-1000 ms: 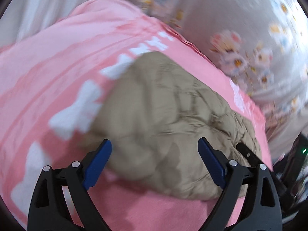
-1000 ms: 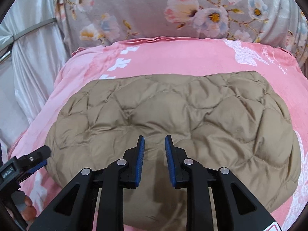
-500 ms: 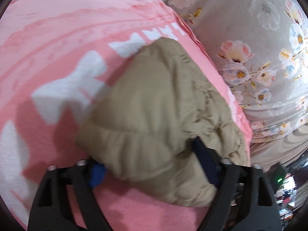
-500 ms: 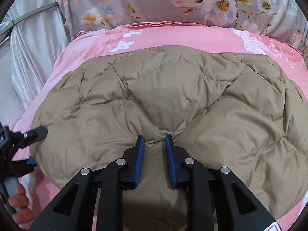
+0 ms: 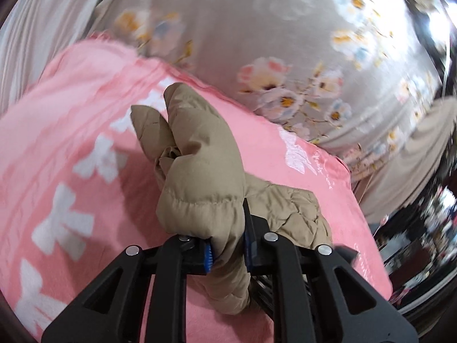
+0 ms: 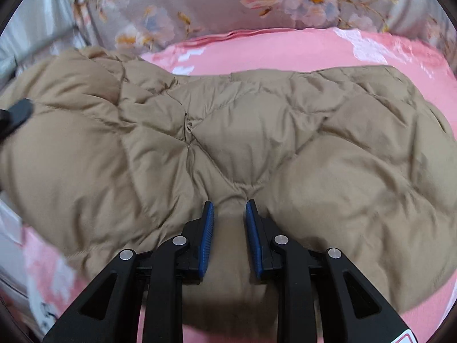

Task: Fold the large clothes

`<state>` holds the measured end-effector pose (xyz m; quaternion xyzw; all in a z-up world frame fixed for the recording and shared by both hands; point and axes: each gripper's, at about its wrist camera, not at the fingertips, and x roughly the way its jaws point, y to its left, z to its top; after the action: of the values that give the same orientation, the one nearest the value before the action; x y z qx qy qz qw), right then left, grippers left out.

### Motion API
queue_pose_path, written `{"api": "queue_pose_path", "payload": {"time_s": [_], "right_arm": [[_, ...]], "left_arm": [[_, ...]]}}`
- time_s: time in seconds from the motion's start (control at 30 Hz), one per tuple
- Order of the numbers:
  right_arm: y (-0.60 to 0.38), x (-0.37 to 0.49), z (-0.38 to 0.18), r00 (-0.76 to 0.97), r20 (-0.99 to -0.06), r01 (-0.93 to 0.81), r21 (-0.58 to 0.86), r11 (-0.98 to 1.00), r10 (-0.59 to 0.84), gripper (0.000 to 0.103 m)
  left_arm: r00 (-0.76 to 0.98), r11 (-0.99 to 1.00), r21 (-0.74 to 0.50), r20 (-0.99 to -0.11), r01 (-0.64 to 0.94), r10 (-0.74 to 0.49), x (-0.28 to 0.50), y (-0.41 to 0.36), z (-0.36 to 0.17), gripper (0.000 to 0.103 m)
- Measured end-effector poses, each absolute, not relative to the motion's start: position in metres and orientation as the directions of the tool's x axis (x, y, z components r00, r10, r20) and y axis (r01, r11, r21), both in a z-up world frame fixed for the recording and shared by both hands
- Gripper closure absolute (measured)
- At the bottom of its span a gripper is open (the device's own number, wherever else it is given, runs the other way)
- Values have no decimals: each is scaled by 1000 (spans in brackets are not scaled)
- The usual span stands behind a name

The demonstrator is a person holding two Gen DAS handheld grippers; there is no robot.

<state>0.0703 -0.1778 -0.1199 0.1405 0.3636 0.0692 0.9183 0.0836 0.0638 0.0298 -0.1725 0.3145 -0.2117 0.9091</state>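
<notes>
Left gripper [image 5: 227,253] pinches a bunched edge of the tan quilted jacket [image 5: 200,171], its blue pads [image 5: 208,257] pressed into the padding; the gathered fabric stands up above the pink sheet with white bows [image 5: 71,185]. Right gripper [image 6: 230,237] clamps a fold near the middle of the jacket's near edge, where the jacket [image 6: 228,143] spreads wide across the pink sheet. A floral grey cover [image 6: 285,0] lies behind.
</notes>
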Motion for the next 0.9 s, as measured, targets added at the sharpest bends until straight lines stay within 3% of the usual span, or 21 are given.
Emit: {"api": "queue_pose_path", "payload": {"time_s": [0.1, 0.27, 0.63, 0.9], "right_arm": [[-202, 37, -114, 742, -628, 4, 353, 936, 233, 83], [-220, 18, -142, 699, -666, 38, 399, 916, 261, 99], [-243, 8, -170, 681, -598, 27, 596, 802, 422, 103], [-302, -61, -152, 715, -660, 158, 474, 866, 231, 103]], "left_arm": [[714, 856, -407, -490, 320, -500, 80, 46, 46, 89], [691, 839, -376, -480, 394, -540, 72, 12, 65, 90], [545, 753, -262, -554, 603, -629, 51, -109, 65, 90], [407, 696, -225, -674, 682, -617, 49, -209, 24, 90]]}}
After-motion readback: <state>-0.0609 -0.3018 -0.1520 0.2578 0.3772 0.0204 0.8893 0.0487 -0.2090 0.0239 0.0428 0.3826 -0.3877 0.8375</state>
